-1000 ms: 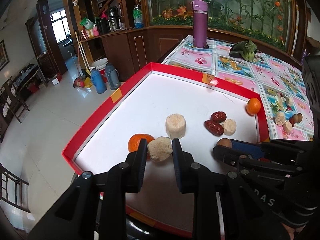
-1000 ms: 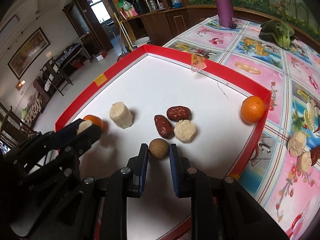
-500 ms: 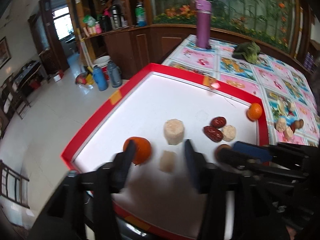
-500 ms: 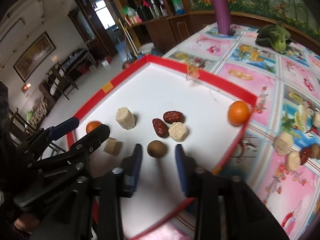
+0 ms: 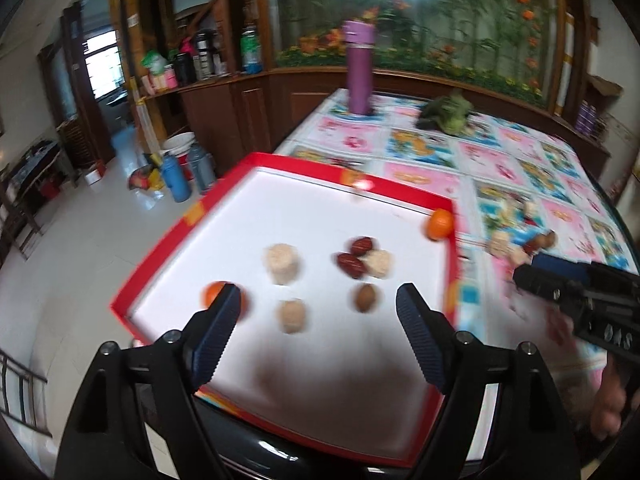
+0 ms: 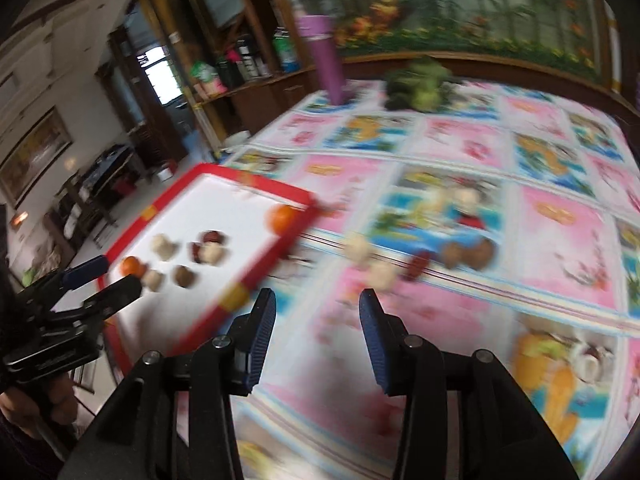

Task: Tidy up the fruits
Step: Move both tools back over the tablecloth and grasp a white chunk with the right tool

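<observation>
A red-rimmed white tray (image 5: 160,256) holds two oranges (image 5: 439,223), a pale cylinder (image 5: 282,262), two red dates (image 5: 352,264) beside a pale chunk (image 5: 378,263), a brown round fruit (image 5: 364,298) and another pale chunk (image 5: 292,314). My left gripper (image 5: 317,292) hovers over the tray's near side. Its jaws are opening wide, with nothing between the pads. My right gripper (image 6: 317,296) is open and empty above the patterned tablecloth, right of the tray. Ahead of it lie loose pale chunks (image 6: 357,249), a red date (image 6: 418,266) and brown fruits (image 6: 466,254).
A purple bottle (image 5: 359,80) and a green vegetable (image 5: 446,114) stand at the table's far end. The tray (image 6: 256,276) sits at the table's left corner, with the floor and some bottles (image 5: 176,178) below. A hand (image 5: 608,408) holds the right gripper.
The left gripper let go of the pale chunk, opened wide and drew back. The right gripper released the brown fruit, opened, and swung right, off the tray and over the tablecloth.
</observation>
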